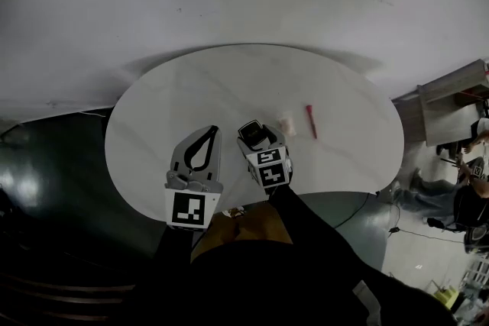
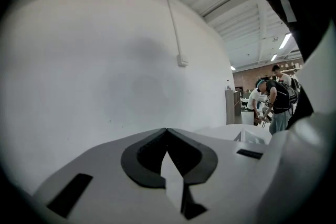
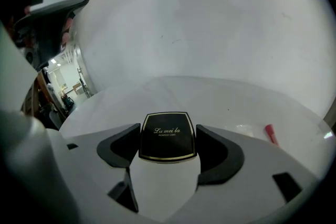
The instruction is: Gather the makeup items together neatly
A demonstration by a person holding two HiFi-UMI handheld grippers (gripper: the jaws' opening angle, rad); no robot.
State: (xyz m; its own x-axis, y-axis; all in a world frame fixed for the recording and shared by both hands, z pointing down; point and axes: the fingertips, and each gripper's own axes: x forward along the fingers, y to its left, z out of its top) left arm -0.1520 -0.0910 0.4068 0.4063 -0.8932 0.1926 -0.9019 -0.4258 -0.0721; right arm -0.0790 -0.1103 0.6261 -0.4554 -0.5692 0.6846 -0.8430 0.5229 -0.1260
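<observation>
Round white desk, both tools held over its near edge, side by side, left tool just beside the right one and not touching it. Left tool: jaws pressed together, tips meeting, nothing between them; its own view looks over the jaws at a plain white wall with a thin conduit running down to a small box, and some people standing far off at the right. Right tool: pinching a black square compact with a gold border line and gold print on the lid, one dark jaw pad on each side of it, lid facing up. The compact sits over the near middle of the desk; whether it touches the surface can't be told. Ahead and to the right of the compact lie two more items: a small pale, partly clear piece, too small to identify, and a slim red stick just right of it, lying flat, close to each other but apart. Both are near the right tool, outside its jaws. The person's dark sleeves run down from the tools to the bottom of the head view. Dark floor shows to the left of the desk
</observation>
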